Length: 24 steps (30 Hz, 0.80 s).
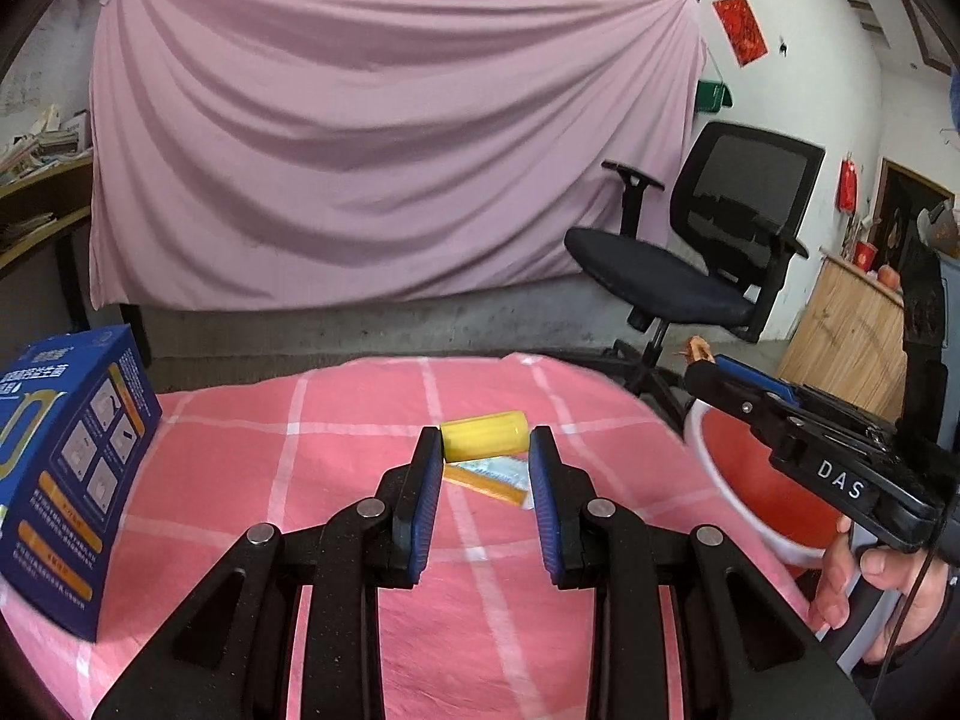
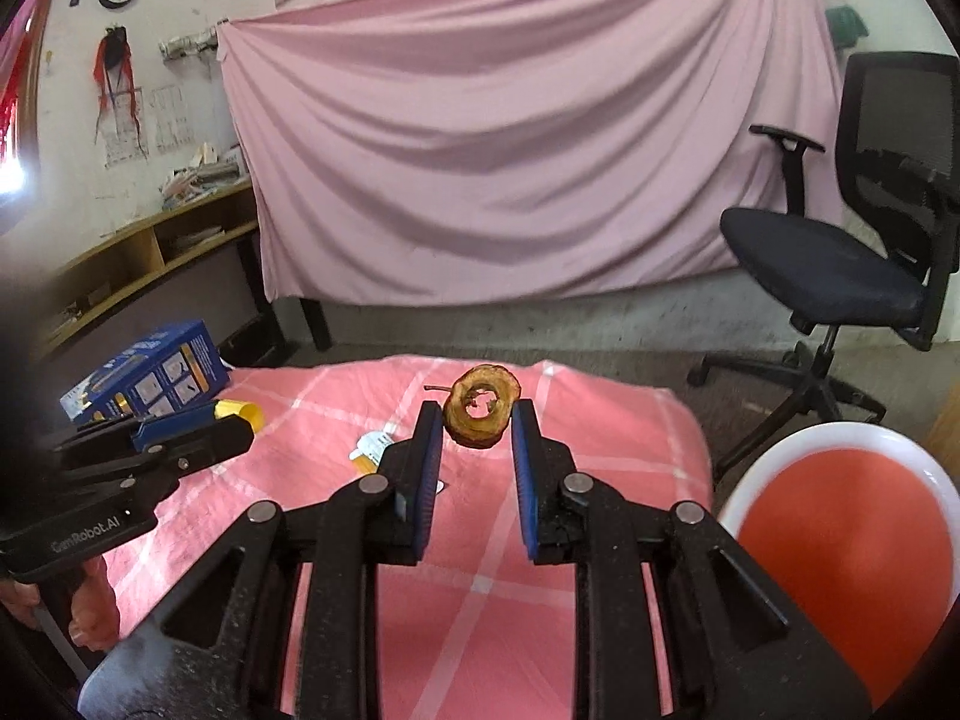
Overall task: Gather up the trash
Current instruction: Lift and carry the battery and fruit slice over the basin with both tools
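While both loads hang clear of the pink checked tablecloth (image 1: 336,420), work from your left across. The blue printed cardboard box (image 1: 66,468) at nine o'clock stays put. Your left gripper (image 1: 485,450) pinches a short yellow plastic tube (image 1: 485,443) between its blue pads; keep that squeeze steady. A flat yellow-edged foil sachet (image 1: 489,477) lies on the cloth beneath it, so return for it. Your right gripper (image 2: 477,420) clamps a brown dried fruit ring (image 2: 482,408) edgewise. Carry both toward the red plastic bin with a white rim (image 2: 840,534) at four o'clock, and let go only once each is above its mouth.
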Each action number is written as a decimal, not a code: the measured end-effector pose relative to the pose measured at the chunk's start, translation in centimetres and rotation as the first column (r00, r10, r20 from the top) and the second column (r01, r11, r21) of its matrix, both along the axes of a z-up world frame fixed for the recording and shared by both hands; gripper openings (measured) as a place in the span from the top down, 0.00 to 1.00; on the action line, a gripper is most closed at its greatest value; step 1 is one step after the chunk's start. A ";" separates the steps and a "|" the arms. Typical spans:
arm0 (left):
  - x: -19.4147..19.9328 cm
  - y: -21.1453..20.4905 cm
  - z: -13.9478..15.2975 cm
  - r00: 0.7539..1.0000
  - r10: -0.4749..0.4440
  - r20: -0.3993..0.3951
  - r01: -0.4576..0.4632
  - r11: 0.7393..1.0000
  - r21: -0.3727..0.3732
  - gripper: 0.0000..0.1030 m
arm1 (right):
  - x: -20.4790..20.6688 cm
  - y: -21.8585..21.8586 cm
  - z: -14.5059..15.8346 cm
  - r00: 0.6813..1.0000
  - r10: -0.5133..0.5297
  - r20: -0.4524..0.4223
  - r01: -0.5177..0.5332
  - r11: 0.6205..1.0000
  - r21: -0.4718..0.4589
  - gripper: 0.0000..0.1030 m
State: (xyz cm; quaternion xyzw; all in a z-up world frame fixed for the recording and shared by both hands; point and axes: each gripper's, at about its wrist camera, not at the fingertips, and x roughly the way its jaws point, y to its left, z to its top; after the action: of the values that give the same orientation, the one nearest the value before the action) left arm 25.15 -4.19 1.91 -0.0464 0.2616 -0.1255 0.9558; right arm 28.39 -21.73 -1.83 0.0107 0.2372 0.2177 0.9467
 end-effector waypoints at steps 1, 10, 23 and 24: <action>-0.4 -0.2 0.3 1.000 0.000 0.017 0.000 1.000 -0.004 0.76 | -0.5 -0.3 0.3 1.000 -0.009 0.017 0.009 1.000 0.004 0.57; -2.6 -4.5 5.1 0.977 -0.064 0.204 0.069 0.997 -0.018 0.76 | -5.6 -4.5 4.3 0.959 -0.149 0.240 0.133 0.988 0.084 0.57; -4.1 -15.1 8.7 0.906 -0.231 0.355 0.226 0.973 0.056 0.76 | -10.5 -12.3 7.5 0.852 -0.348 0.392 0.310 0.937 0.159 0.57; -4.1 -16.0 8.7 0.901 -0.246 0.357 0.241 0.969 0.060 0.76 | -10.6 -12.9 7.3 0.847 -0.361 0.389 0.325 0.933 0.157 0.57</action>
State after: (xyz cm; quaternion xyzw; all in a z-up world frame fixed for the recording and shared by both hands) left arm 21.01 -20.18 10.65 0.0172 0.0861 -0.2485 0.9647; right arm 17.78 -34.68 5.50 0.0473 0.0172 0.0523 0.9974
